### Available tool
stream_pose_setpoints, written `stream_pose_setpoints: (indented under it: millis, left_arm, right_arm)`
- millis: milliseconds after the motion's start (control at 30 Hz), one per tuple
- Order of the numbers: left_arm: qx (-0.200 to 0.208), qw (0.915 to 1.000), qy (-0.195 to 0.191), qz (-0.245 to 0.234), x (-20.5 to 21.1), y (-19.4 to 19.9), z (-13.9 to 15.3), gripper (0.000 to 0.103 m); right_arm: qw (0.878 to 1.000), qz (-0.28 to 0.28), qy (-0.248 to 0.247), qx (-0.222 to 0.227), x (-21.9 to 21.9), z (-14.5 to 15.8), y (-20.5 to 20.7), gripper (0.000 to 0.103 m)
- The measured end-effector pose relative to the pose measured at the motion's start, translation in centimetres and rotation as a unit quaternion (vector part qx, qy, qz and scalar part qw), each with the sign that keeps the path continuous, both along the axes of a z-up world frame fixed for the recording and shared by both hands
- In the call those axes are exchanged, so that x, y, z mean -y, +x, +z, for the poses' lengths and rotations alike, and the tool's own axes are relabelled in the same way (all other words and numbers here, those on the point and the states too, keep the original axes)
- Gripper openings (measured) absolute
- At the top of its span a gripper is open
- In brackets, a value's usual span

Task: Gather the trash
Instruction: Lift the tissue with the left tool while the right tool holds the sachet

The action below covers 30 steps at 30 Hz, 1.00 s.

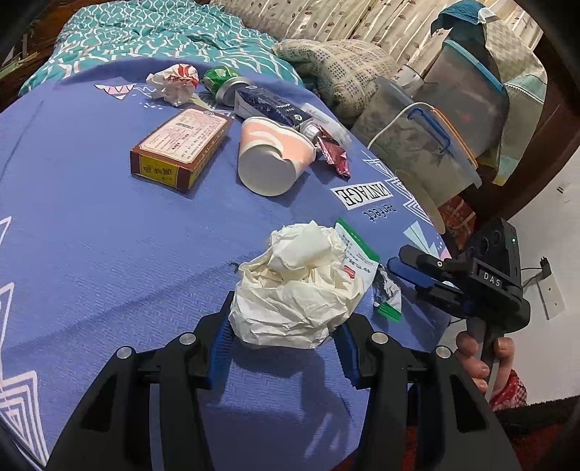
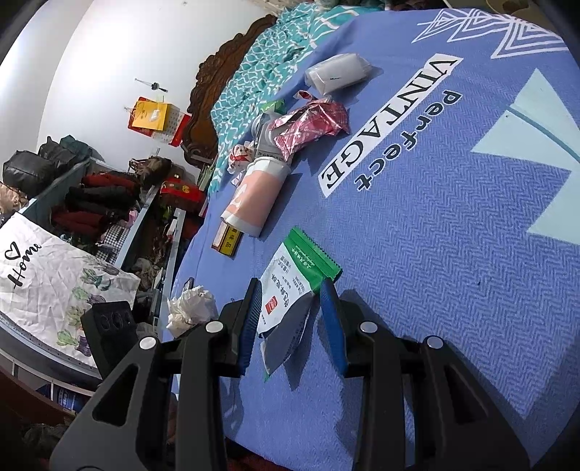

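A bedroom: a bed spread with a blue blanket printed "Perfect VINTAGE", a teal quilt bunched beyond it, lidded plastic storage bins at its far edge. In your left wrist view, your left gripper grasps a crumpled cream paper wad; both blue pads press its sides at the lower centre. At 3 o'clock from the wad lies a green-and-white sachet, and your right gripper comes in from the right edge with the sachet's torn end between its fingers.

In your right wrist view, the sachet sits between the blue pads; whether they clamp it or merely flank it cannot be told.

Other trash lies farther up the blanket, well apart from the wad. At 12 o'clock is a tipped pink paper cup; at 11 o'clock a brown box; beyond them a red-and-white crumpled wrapper, a green can and a dark blue tube. A red foil wrapper lies just right of the cup. Nothing stands between either gripper and its item.
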State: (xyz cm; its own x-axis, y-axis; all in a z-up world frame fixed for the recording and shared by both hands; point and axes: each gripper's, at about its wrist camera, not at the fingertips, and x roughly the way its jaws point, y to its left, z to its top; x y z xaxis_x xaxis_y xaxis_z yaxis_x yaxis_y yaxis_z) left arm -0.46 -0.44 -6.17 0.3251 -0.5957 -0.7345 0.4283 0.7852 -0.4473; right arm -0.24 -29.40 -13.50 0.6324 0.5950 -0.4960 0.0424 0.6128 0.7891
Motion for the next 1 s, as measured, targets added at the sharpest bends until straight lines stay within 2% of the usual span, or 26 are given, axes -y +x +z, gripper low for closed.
stream_pose_setpoints:
  millis: [267, 500, 667, 700, 733, 767, 833, 1000]
  left_arm:
    - [-0.013, 0.9995, -0.014, -0.023, 1.5, -0.1, -0.3, 0.046]
    - [-0.020, 0.9987, 0.000, -0.047, 4.0, -0.1, -1.0, 0.047]
    - [-0.020, 0.9984, -0.001, -0.053, 4.5, 0.1, -1.1, 0.047]
    - [-0.021, 0.9984, -0.002, -0.053, 4.5, 0.2, -1.1, 0.046]
    - [-0.021, 0.9983, -0.002, -0.054, 4.4, 0.2, -1.1, 0.046]
    - [-0.022, 0.9983, -0.003, -0.054, 4.3, 0.2, -1.1, 0.046]
    - [-0.024, 0.9983, 0.000, -0.053, 4.3, 0.3, -1.0, 0.046]
    - [-0.015, 0.9985, 0.000, -0.053, 4.4, 0.8, 0.4, 0.046]
  right_arm:
    - [1.000, 0.010, -0.011, 0.001, -0.8, 0.1, 0.1, 0.037]
    - [1.000, 0.022, -0.013, 0.001, -1.7, 0.2, 0.5, 0.037]
    - [0.999, 0.023, -0.026, 0.003, -2.8, 0.3, 2.4, 0.036]
    - [0.999, 0.024, -0.034, 0.005, -3.1, 0.3, 2.7, 0.034]
    - [0.998, 0.028, -0.047, 0.006, -3.6, 0.2, 3.2, 0.023]
    - [0.997, 0.033, -0.065, 0.004, -4.2, 0.2, 3.7, 0.016]
    - [0.996, 0.038, -0.078, -0.003, -4.9, -0.3, 4.1, 0.010]
    - [0.997, 0.004, -0.074, 0.023, -3.2, 1.0, 3.8, 0.009]
